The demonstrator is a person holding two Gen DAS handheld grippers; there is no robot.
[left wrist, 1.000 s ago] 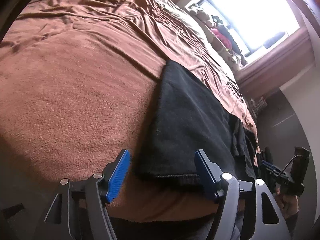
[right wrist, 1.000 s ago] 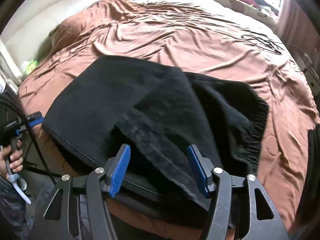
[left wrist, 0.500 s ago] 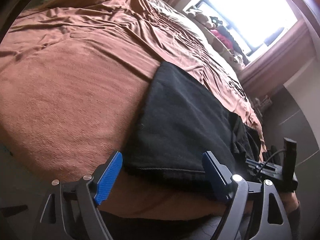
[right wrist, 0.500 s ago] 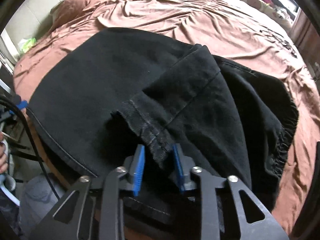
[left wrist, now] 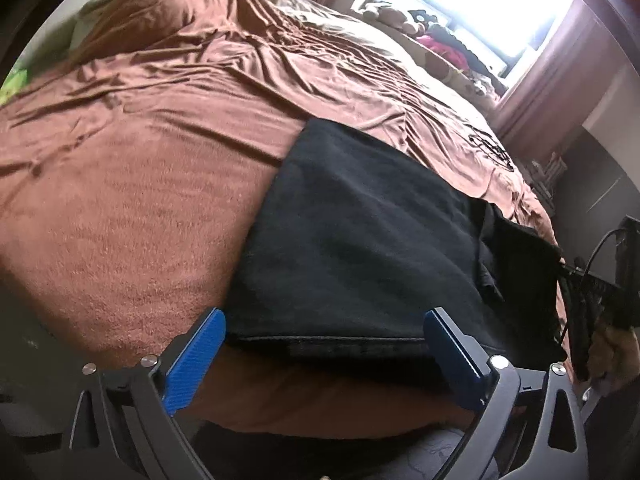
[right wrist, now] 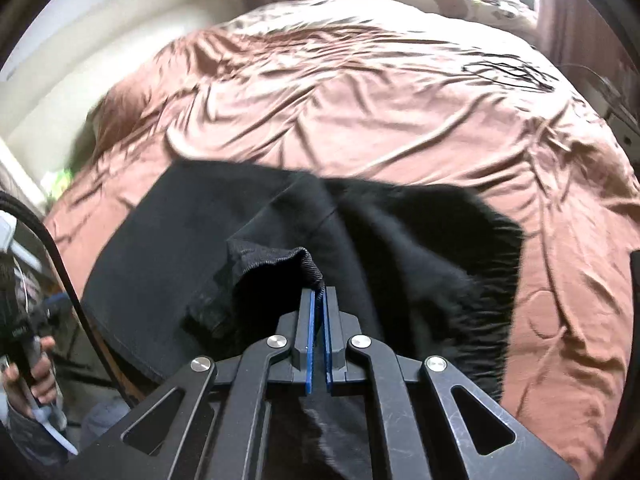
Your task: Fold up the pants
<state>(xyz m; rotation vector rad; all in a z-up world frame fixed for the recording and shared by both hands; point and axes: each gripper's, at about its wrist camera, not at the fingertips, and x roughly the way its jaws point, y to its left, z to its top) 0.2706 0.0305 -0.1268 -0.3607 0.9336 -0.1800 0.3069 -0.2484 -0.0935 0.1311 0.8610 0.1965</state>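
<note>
Black pants [left wrist: 360,248] lie folded near the front edge of a bed with a brown cover [left wrist: 140,152]. My left gripper [left wrist: 324,326] hovers at their folded front edge, its jaws still opening wide; the blue pads flank the cloth without pressing it. In the right wrist view the pants [right wrist: 192,232] spread across the bed, and my right gripper [right wrist: 319,294] is shut on a ribbed hem [right wrist: 280,258] that is lifted off the pile. The right gripper also shows dark at the right edge of the left wrist view, by the pants' far end.
Wrinkled brown cover [right wrist: 360,100] stretches beyond the pants to a bright window [left wrist: 480,4] with soft toys on its sill. A black cable tangle [right wrist: 508,70] lies on the far right of the bed. A person's hand [right wrist: 36,372] holds the left gripper's handle.
My right gripper went from open over the pants to shut on the hem and lifted it up. My left gripper's jaws widened and it drew back a little from the folded edge.
</note>
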